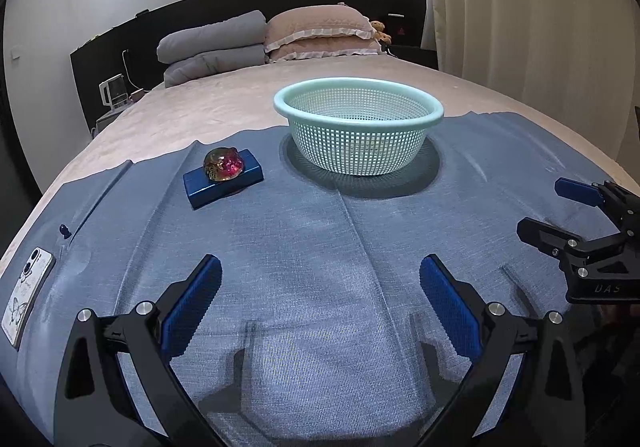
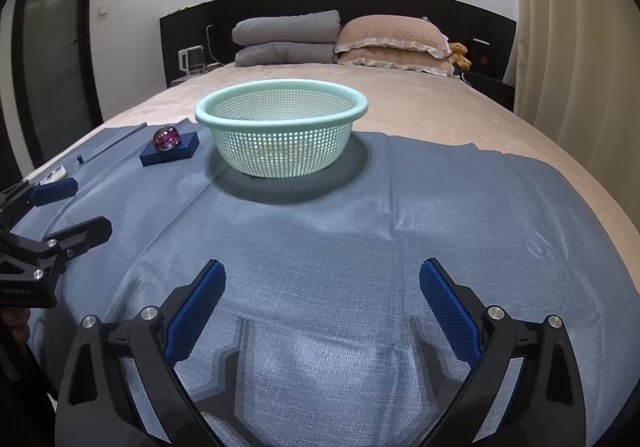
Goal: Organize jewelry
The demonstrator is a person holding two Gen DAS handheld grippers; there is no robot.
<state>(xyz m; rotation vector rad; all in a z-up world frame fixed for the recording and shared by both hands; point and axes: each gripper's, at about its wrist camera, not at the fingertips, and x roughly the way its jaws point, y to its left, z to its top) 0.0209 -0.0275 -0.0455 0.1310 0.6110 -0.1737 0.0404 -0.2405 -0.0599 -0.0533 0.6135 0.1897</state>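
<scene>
Left tongs, right tongs: matte black angular plastic arms, ribbed blue rubber pads, round silver screw heads, faint white lettering.

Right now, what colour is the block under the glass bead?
Dark blue. The block under the bead shows best in the left wrist view.

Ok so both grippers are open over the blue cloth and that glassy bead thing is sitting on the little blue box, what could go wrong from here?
1. The rounded bead rests loose on the blue box; a nudge from the left gripper may roll it off.
2. The basket is perforated, so small pieces might slip through.
3. The phone lies near the bed's edge; tugging the cloth could shift it.
</scene>
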